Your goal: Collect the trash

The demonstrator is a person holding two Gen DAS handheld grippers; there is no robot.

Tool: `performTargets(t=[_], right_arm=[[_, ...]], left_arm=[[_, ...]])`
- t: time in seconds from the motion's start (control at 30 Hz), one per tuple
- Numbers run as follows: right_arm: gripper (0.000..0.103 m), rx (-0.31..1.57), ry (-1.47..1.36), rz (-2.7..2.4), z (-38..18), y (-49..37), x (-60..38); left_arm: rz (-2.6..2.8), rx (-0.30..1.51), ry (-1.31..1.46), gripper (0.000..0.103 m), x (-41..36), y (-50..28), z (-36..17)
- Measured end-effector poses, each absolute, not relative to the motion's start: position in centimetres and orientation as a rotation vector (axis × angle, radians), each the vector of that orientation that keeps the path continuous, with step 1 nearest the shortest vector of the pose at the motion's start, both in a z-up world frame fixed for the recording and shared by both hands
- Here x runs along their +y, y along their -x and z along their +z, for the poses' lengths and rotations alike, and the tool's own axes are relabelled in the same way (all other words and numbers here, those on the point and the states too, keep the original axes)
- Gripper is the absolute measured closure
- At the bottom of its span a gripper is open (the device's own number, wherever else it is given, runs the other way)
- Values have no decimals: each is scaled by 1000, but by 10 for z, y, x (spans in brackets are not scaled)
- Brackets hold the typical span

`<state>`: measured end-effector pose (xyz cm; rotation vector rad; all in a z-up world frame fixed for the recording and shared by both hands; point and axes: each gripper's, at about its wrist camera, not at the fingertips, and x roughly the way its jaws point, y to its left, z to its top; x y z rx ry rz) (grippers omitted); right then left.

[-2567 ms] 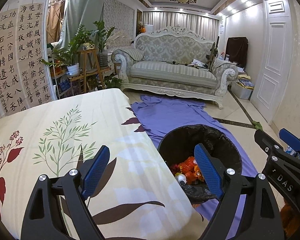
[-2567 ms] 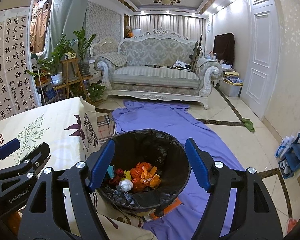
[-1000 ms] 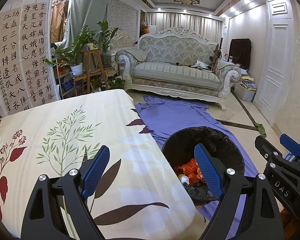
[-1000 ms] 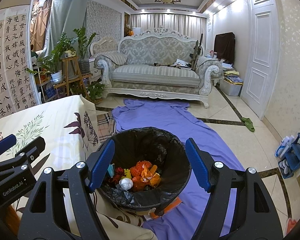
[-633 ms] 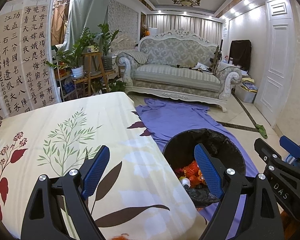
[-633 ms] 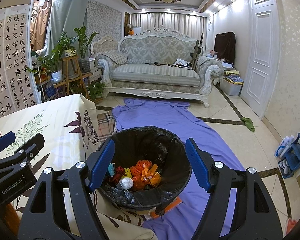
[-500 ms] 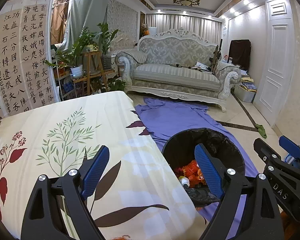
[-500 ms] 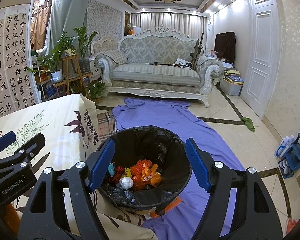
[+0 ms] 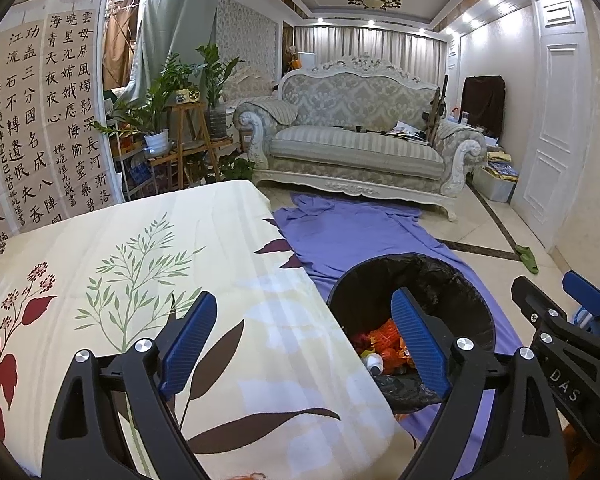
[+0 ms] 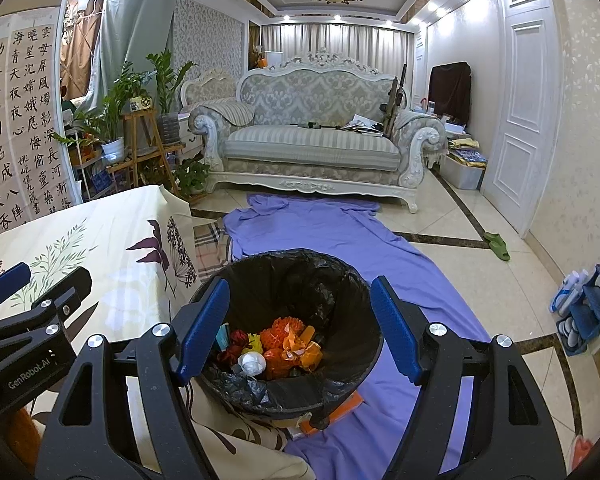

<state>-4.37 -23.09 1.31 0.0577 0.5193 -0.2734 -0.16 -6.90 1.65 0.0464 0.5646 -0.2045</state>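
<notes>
Bin (image 10: 340, 280) with black liner on purple cloth (image 10: 332, 232), beside table (image 9: 140, 260); holds orange, red, yellow, white trash (image 10: 276, 346). Right gripper (image 10: 300, 330) wide, empty, above bin. Left gripper (image 9: 304, 342) wide, empty, over table edge.

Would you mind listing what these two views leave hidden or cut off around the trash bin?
- Trash bin: in the left wrist view, its near side sits behind a blue finger of the left hand-held gripper.
- Orange item under the bin: right wrist view, mostly covered, unidentifiable.
- Orange scrap: left wrist view, cut by the bottom edge.
</notes>
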Motion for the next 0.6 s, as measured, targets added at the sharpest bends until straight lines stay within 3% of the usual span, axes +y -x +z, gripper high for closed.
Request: performTargets(t=[0.6], right_arm=[[32, 535, -44, -241, 2, 41, -218]], left_arm=[[-169, 594, -22, 17, -48, -13, 12]])
